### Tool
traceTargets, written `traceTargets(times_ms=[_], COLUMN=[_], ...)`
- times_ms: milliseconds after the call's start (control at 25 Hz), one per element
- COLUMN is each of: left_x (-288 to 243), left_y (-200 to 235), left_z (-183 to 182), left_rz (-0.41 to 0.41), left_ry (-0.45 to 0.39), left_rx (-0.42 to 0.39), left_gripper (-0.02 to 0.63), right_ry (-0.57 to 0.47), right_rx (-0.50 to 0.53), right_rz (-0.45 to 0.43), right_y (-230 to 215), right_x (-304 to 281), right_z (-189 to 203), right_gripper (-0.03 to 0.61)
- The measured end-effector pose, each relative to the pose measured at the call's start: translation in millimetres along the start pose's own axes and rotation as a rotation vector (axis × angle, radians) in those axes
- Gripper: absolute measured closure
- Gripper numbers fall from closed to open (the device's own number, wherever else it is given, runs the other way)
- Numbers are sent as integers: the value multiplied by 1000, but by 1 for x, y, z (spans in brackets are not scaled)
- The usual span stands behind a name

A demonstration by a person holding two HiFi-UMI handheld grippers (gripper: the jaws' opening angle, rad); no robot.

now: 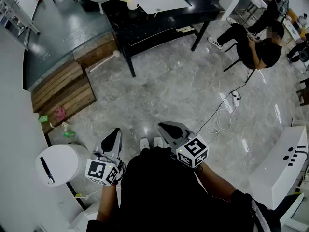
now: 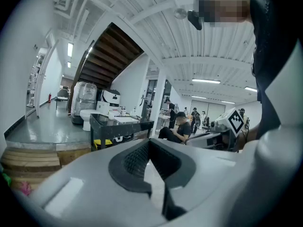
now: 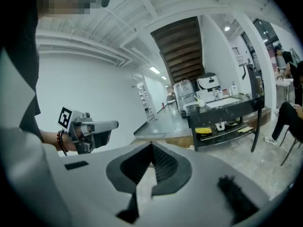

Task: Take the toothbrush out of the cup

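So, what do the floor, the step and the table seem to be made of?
The floor looks like polished grey stone or tile, veined and reflective. The step: matte brown wood planks, seams visible. The table: glossy black top, perhaps stone or lacquer; unclear.

text: none legible | labels, brands, numbers, signs: none legible — in any view

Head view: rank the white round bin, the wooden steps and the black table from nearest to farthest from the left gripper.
1. White round bin: on the floor, just left of the left gripper.
2. Wooden steps: farther ahead and to the left, beside the wall.
3. Black table: farthest, across the floor at the top of the view.
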State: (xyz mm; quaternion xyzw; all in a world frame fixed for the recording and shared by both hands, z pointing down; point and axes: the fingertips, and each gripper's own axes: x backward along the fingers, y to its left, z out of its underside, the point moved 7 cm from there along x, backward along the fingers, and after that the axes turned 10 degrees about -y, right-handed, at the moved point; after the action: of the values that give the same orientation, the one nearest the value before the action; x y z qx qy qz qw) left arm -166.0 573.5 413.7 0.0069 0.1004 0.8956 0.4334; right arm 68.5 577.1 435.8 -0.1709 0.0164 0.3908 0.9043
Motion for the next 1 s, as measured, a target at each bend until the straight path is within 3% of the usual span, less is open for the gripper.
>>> traceTargets(times_ms=[240,440,1000], left_x=[-19,-33,-88], left_y=[-13,-21,-22], left_z=[3,3,2], left_rz=[21,9,37], left_ry=[18,56,53], left_rx=[-5,-32,-48], left_gripper=[604,604,604], right_ry=[7,-38,-41], right_rx=[-9,-81,-74], right_rz=[3,15,83], right_y=[-20,-43,-97], right_x=[10,12,15], right_z=[4,6,5], right_gripper=[565,565,565])
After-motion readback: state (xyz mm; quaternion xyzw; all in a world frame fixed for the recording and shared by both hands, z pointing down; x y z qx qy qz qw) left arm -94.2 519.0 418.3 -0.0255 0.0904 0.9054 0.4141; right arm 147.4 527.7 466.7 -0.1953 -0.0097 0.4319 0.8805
